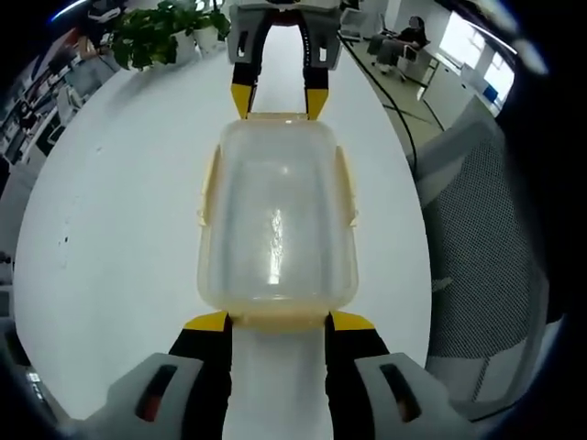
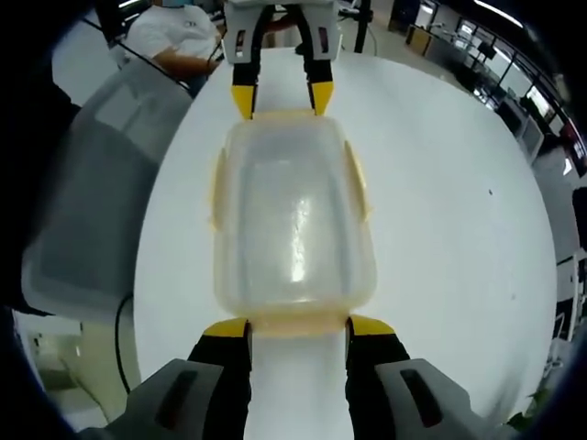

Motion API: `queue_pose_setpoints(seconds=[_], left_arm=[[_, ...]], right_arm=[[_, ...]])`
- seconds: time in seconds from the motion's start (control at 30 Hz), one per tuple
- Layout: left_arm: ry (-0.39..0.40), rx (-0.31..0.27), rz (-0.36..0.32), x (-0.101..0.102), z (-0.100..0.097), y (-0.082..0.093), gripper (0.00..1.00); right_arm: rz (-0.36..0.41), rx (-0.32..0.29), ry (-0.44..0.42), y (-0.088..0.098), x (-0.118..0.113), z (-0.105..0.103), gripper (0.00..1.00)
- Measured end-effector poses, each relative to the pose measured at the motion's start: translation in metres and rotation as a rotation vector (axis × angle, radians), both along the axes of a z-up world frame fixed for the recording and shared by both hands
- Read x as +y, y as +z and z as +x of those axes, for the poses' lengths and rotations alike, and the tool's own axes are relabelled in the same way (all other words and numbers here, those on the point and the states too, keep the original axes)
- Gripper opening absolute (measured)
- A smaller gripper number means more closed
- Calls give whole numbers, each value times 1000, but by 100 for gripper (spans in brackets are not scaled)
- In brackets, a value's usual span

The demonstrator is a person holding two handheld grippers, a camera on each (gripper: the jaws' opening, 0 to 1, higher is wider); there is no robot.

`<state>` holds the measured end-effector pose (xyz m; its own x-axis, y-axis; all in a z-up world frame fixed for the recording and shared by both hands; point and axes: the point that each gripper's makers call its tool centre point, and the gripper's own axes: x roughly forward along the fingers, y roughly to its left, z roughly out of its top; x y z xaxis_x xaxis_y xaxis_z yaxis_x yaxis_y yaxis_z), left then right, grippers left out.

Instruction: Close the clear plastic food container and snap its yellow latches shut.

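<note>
The container (image 1: 277, 220) lies on the white table (image 1: 119, 229) between your left gripper (image 1: 278, 323) and right gripper (image 2: 297, 328). Both jaws stand wide at its ends. It looks light and slippery; press the yellow latches (image 1: 210, 188).

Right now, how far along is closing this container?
Lid is already seated on the container. In hand: the left tool and right tool sit open at opposite ends, tips at the end latches. Left: the side latches flare outward, and whether the end ones are snapped cannot be told.
</note>
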<state>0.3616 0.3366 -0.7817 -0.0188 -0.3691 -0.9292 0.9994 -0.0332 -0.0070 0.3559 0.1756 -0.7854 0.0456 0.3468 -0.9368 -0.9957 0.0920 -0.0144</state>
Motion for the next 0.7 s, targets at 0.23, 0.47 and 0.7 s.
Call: queue_pose_setpoints(seconds=[0.23, 0.47, 0.7], left_arm=[[-8, -5, 12, 0, 0, -1, 39], [-10, -9, 17, 1, 1, -1, 39], [-14, -24, 13, 1, 2, -2, 40]], right_arm=[[0, 3, 6, 0, 1, -2, 39], [15, -5, 8, 0, 1, -1, 40], [18, -7, 15, 0, -2, -1, 40]])
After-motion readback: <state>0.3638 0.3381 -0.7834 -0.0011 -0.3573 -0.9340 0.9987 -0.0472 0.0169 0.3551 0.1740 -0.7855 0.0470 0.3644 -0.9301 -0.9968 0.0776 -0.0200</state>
